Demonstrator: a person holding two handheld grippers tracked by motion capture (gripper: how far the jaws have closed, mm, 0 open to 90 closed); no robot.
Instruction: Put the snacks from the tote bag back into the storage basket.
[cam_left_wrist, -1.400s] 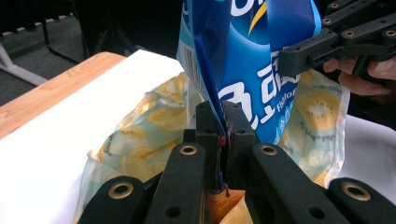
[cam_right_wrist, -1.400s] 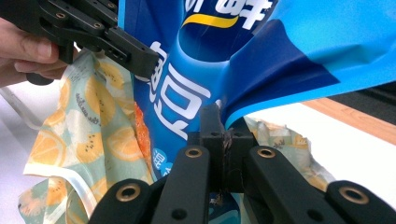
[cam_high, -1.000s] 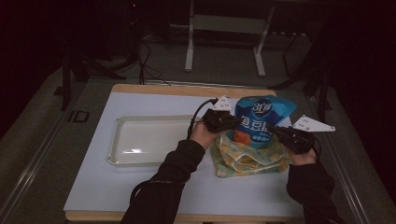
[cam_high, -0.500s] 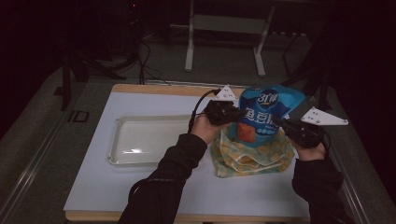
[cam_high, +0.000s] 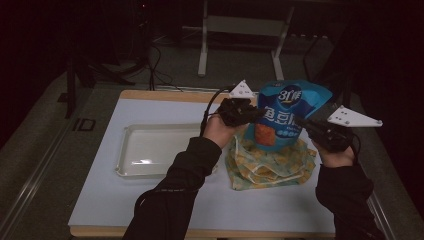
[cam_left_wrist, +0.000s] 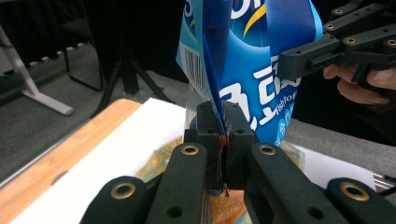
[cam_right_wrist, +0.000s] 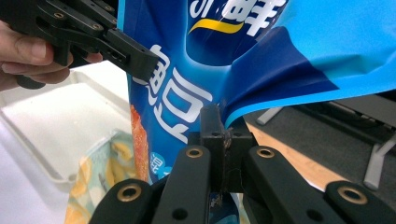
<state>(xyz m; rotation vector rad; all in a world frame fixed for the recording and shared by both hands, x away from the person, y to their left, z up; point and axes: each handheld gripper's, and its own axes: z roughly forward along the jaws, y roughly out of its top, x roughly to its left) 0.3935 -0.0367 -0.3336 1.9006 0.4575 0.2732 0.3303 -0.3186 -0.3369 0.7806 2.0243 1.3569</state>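
Both grippers, left (cam_high: 250, 114) and right (cam_high: 311, 129), are lifting the glossy blue snack pouch (cam_high: 290, 112) higher off the yellow patterned cloth bag (cam_high: 270, 162), jaws clamped on its opposite side edges to keep it upright beside the clear plastic tray (cam_high: 150, 152)

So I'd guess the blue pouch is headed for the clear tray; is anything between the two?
Nothing visible. The blue pouch hangs between the left hand-held gripper and right hand-held gripper, above the yellow packet. The clear tray lies to its left with bare table between.
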